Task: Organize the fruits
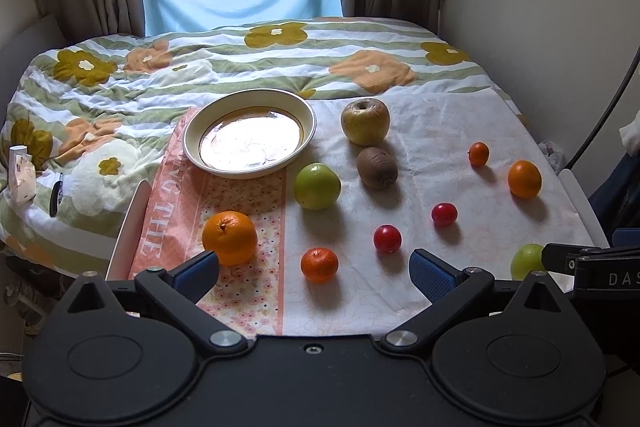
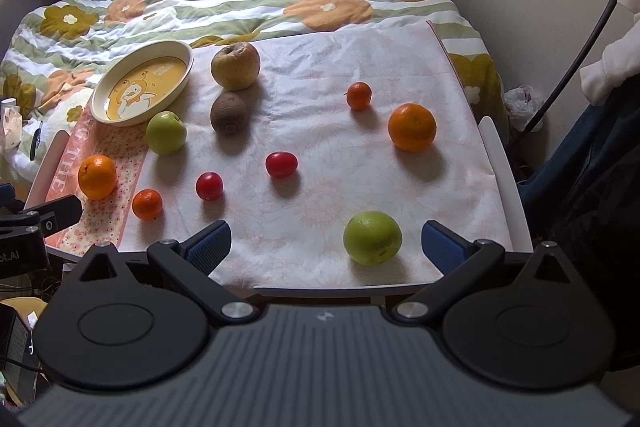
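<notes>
Cream-rimmed and holding nothing yet, the plate (image 2: 182, 65) sits at the far left of the cloth-covered worktop (image 2: 360, 59), so the sorting looks barely begun. Fruit lies scattered and apart: a yellowish apple (image 2: 235, 65) with a kiwi (image 2: 228, 113) just in front of it, a green apple (image 2: 165, 132) just beside the plate, a large orange (image 1: 229, 237) and a small mandarin (image 1: 319, 264) near the left edge, two red plums (image 2: 281, 164) (image 2: 209, 185) mid-cloth, and another orange (image 2: 411, 127), a second mandarin (image 2: 359, 95) and a second green apple (image 2: 372, 237) to the right. The left claw (image 1: 314, 273) is spread wide and holds nothing, its fingers framing the near mandarin from short of it. The right claw (image 2: 326, 243) is likewise wide apart and free, the near green apple lying between its blue pads (image 2: 442, 247). Judging by this, the step in hand is the first pick; next, either claw should advance, straddle its fruit, close gently on the round skin, and carry it toward the plate.
</notes>
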`<state>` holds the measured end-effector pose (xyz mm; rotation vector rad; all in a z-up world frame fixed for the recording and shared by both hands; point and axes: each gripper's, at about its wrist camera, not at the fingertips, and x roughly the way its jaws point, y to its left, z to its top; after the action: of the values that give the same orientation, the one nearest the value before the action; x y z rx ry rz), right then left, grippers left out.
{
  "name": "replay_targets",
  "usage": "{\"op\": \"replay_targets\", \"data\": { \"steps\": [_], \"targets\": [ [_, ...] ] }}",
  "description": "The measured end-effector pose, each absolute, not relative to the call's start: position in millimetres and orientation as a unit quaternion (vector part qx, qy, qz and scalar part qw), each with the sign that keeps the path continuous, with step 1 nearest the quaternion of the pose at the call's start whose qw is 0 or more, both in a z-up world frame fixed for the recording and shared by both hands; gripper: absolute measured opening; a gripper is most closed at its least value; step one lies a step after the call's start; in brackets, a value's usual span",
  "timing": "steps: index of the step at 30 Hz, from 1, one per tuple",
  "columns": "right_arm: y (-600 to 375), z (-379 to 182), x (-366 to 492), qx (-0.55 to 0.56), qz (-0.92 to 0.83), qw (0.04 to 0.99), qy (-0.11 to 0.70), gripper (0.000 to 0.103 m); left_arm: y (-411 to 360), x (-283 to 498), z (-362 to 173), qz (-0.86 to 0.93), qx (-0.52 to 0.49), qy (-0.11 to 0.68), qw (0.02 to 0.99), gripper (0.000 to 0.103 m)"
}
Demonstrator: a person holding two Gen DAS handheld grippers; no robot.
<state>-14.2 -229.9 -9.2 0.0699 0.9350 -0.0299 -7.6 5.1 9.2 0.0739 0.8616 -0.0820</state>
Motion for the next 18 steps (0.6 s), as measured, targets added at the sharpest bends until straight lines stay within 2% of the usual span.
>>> {"op": "replay_targets", "data": {
  "steps": [10,18],
  "targets": [
    [-229.9,-14.2,-15.2,0.041,-0.029,0.889,0.455,0.103,8.4,-3.8,5.0,-0.055,0.047,0.415,0.907,0.103],
    [-228.2,-44.7,-7.3,0.040,-0.058,0.885,0.460,0.103,7.2,13.1,-31.2,-0.085,0.055,0.427,0.898,0.103]
  ]
}}
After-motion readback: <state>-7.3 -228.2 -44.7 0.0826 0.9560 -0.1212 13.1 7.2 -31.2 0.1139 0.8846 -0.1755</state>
